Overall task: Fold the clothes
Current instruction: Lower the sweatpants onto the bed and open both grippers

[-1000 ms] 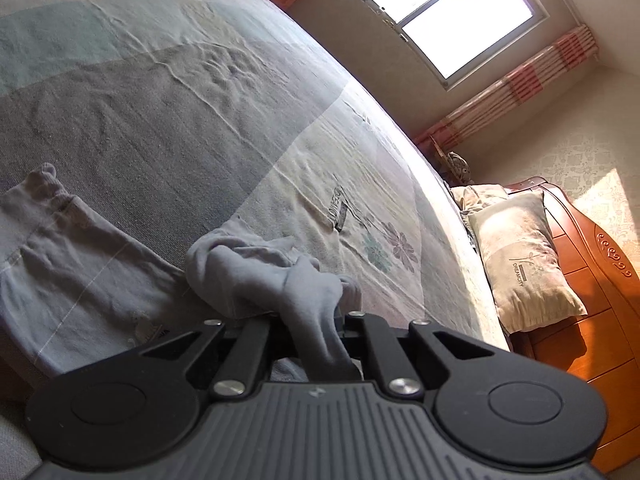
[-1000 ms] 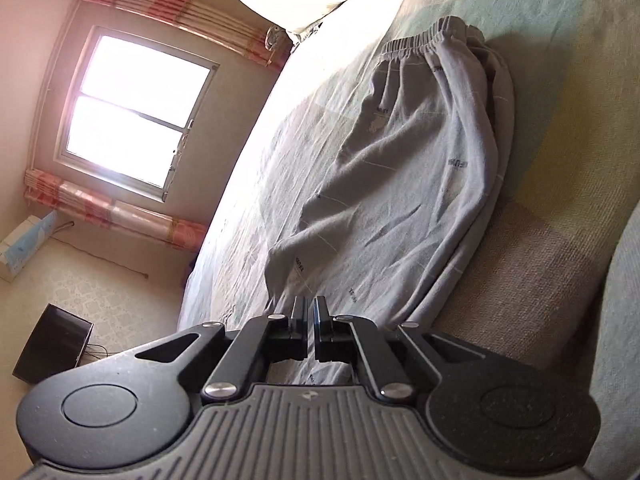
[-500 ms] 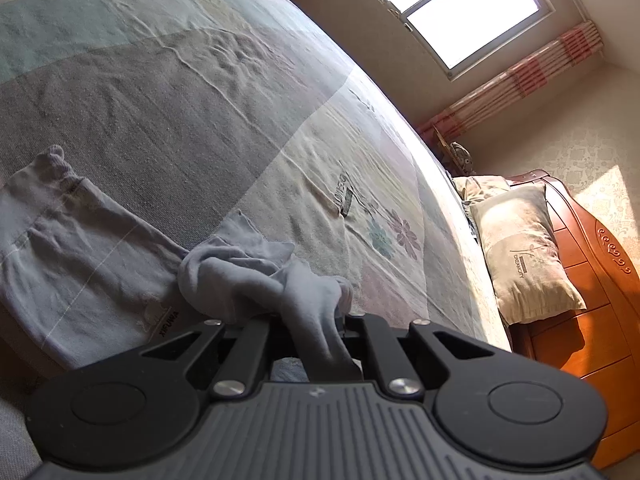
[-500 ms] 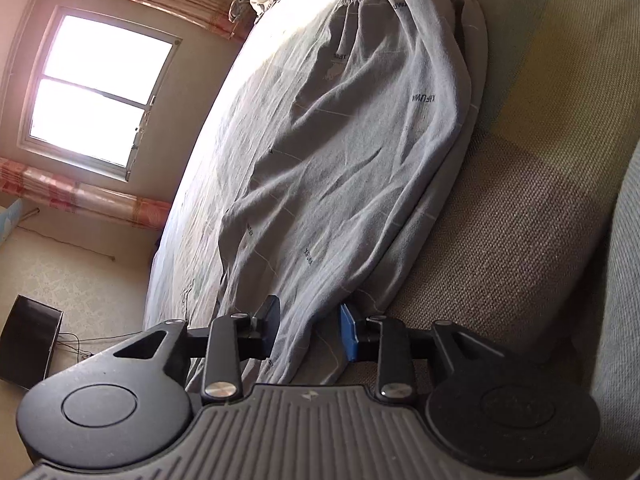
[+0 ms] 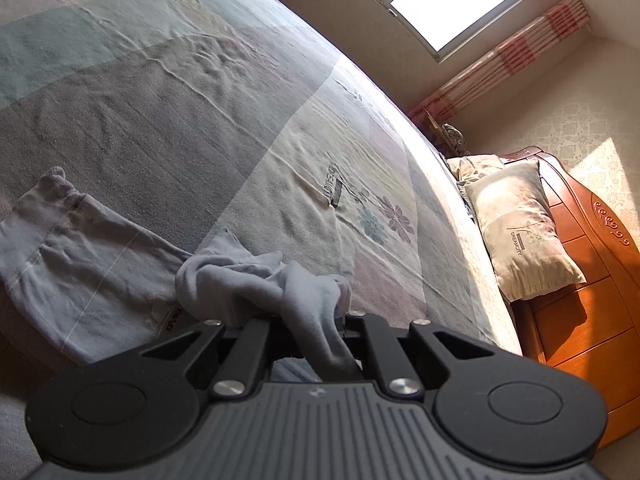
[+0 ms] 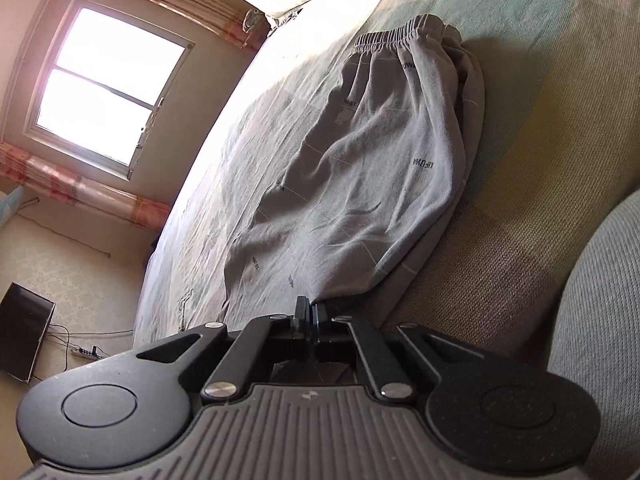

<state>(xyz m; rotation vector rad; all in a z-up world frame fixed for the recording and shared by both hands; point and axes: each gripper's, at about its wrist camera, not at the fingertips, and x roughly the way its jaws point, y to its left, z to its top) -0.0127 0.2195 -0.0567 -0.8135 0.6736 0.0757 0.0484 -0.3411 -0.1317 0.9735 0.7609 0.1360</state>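
Two claws: we see both low over the bed, each at one end of the same grey trousers.
Left claw [image 5: 316,328]: clamped on a bunched wad of the grey fabric; a fold of cloth hangs down between its fingers toward the camera.
Right claw [image 6: 310,314]: fingers pressed together at the near end of the trousers; fabric edge sits right at the tips, we read it as pinched, though the contact itself is mostly hidden by the fingers.
Trousers [image 6: 372,168]: lying lengthwise on the bed, elastic waistband at the far end toward the pillow, wrinkled, small printed lettering scattered over the cloth. In the left wrist view one cuffed end [image 5: 80,240] lies flat near the bed's near edge, with the rest gathered into the wad at the claw.
Bed [image 5: 180,100]: covered by a patchwork sheet of grey, teal and pale blocks with flower prints; creased in the middle.
Pillow [image 5: 520,228]: at the head of the bed, against an orange wooden headboard [image 5: 584,308].
Window [image 6: 108,92]: bright, beyond the bed's far side, red-striped curtain beside it.
Floor: dark flat box [image 6: 24,332] and a power strip with cables beside the bed.
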